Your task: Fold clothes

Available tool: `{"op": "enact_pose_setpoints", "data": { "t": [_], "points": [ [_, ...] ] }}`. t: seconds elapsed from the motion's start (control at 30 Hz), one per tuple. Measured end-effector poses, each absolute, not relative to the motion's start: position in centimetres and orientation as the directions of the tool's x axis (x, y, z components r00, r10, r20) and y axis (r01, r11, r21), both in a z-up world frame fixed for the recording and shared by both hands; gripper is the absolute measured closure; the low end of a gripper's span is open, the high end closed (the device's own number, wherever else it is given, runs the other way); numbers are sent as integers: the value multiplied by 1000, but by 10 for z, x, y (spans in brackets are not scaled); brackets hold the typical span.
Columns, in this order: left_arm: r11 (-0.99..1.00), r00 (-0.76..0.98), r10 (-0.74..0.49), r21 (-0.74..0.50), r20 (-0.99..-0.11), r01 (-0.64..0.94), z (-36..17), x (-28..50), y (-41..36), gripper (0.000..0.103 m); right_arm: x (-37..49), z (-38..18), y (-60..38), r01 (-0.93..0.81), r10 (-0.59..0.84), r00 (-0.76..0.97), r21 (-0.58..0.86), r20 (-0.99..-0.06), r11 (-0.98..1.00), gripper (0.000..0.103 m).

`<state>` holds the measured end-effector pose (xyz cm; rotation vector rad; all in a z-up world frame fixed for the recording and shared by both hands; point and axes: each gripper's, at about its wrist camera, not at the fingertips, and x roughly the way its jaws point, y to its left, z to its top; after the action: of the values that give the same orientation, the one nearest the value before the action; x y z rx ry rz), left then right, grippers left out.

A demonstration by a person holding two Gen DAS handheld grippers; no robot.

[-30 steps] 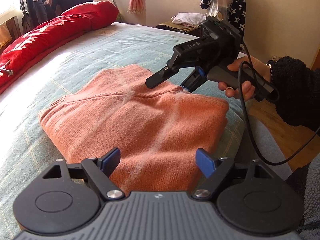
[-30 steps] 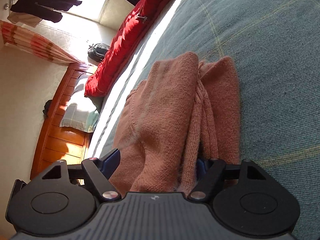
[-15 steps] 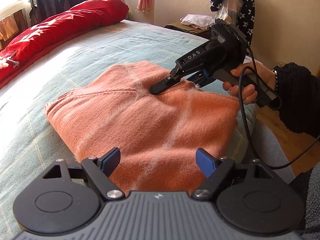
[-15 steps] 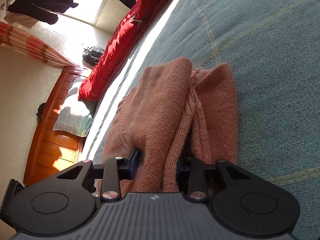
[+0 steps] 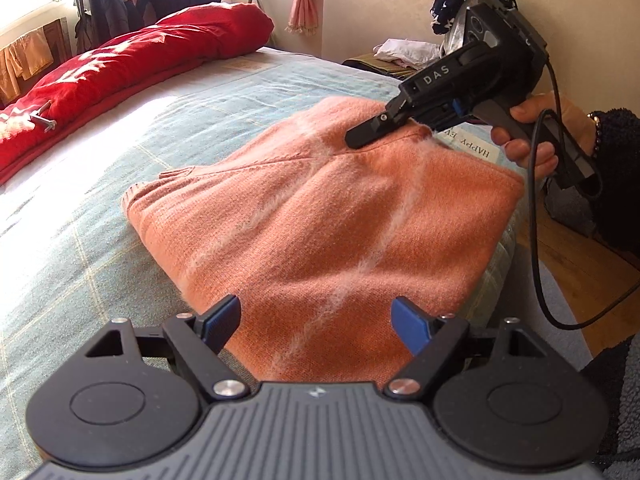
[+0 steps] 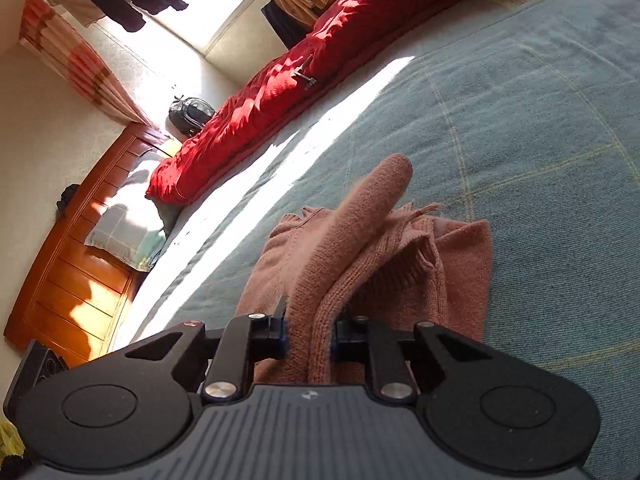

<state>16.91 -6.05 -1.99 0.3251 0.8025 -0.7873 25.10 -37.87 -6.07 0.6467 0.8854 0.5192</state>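
A folded salmon-pink knit sweater [image 5: 320, 216] lies on the blue-green bedspread [image 5: 80, 240]. My left gripper [image 5: 316, 320] hovers open over the sweater's near edge, with nothing between its blue pads. A hand [image 5: 536, 136] holds my right gripper [image 5: 360, 136] at the sweater's far right corner. In the right wrist view its jaws are closing, and my right gripper [image 6: 310, 336] pinches a thick folded edge of the sweater [image 6: 360, 248]. That edge is raised off the bedspread [image 6: 520, 140] and bunches up in front of the pads.
A red duvet [image 5: 140, 60] lies along the bed's far side, also seen as the red duvet [image 6: 300, 60]. A pillow [image 6: 124, 224] rests against the wooden headboard [image 6: 72, 280]. The bed edge and wooden floor [image 5: 592, 280] are at the right. Clothes hang by the window.
My right gripper's jaws went from wide to pinched on the sweater's folded edge and rose, lifting that edge. My left gripper stayed open and almost still.
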Motion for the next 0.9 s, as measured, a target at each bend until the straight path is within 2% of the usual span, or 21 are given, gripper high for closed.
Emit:
{"op": "enact_pose_setpoints", "data": {
  "t": [0.17, 0.3, 0.37, 0.43, 0.47, 0.5, 0.53, 0.67, 0.77, 0.9],
  "points": [
    [665, 426, -511, -29, -746, 747, -21, 173, -65, 21, 245, -99, -401, -47, 634, 538, 731, -555, 681, 83],
    [654, 419, -516, -28, -747, 756, -22, 176, -74, 21, 245, -126, -409, -11, 661, 525, 772, -536, 635, 80],
    [645, 417, -520, -22, -746, 764, -22, 176, -79, 21, 243, -119, -409, -5, 647, 528, 760, -550, 650, 79],
    [632, 415, -524, -13, -744, 775, -21, 175, -83, 21, 236, -101, -408, -19, 584, 551, 690, -597, 723, 70],
    [625, 413, -526, -8, -744, 780, -21, 174, -85, 21, 231, -88, -408, -22, 529, 572, 633, -627, 774, 58],
    [621, 413, -526, -4, -744, 784, -22, 175, -86, 21, 224, -76, -408, -37, 485, 597, 582, -639, 812, 53],
    [617, 413, -523, 4, -745, 787, -24, 177, -89, 21, 218, -63, -408, -52, 443, 622, 530, -646, 846, 52],
    [608, 405, -516, 10, -755, 794, -34, 187, -98, 21, 202, -33, -394, -176, 510, 620, 527, -597, 831, 52],
    [604, 403, -509, 17, -761, 797, -38, 191, -102, 21, 197, -29, -362, -284, 542, 565, 470, -622, 836, 52],
    [600, 395, -511, 13, -763, 800, -39, 190, -101, 21, 198, -39, -337, -349, 513, 526, 378, -678, 857, 52]
  ]
}}
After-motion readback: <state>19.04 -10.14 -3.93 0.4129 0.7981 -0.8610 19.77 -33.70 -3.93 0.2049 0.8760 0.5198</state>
